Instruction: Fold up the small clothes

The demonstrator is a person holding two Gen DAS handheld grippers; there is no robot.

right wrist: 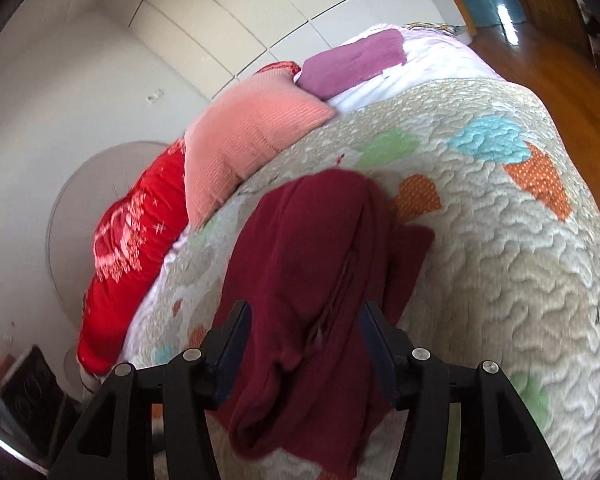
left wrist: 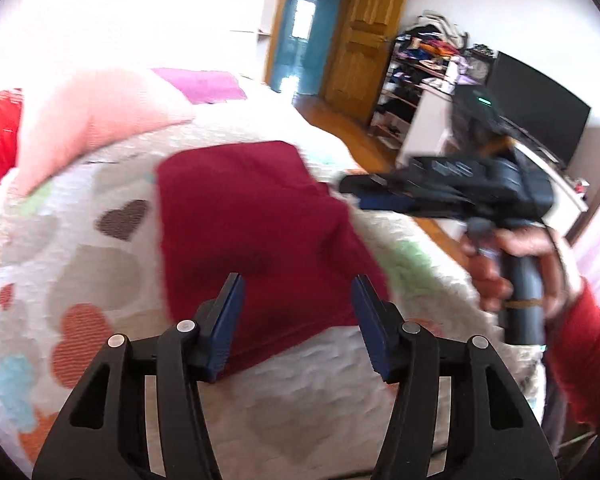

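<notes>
Quilted heart-patch bedspread [right wrist: 500,240]; rumpled maroon knit garment [right wrist: 300,280] lying on top.

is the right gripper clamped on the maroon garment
No, the right gripper is open, its jaws spread apart on either side of the maroon garment, which lies loose on the quilt.

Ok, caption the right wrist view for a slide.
Right gripper, open, above a rumpled maroon garment on the heart-patterned quilt.

No legible text, label, brand or number appears in either wrist view; raised markings on the black handheld gripper body [left wrist: 456,188] are too blurred to read
</notes>
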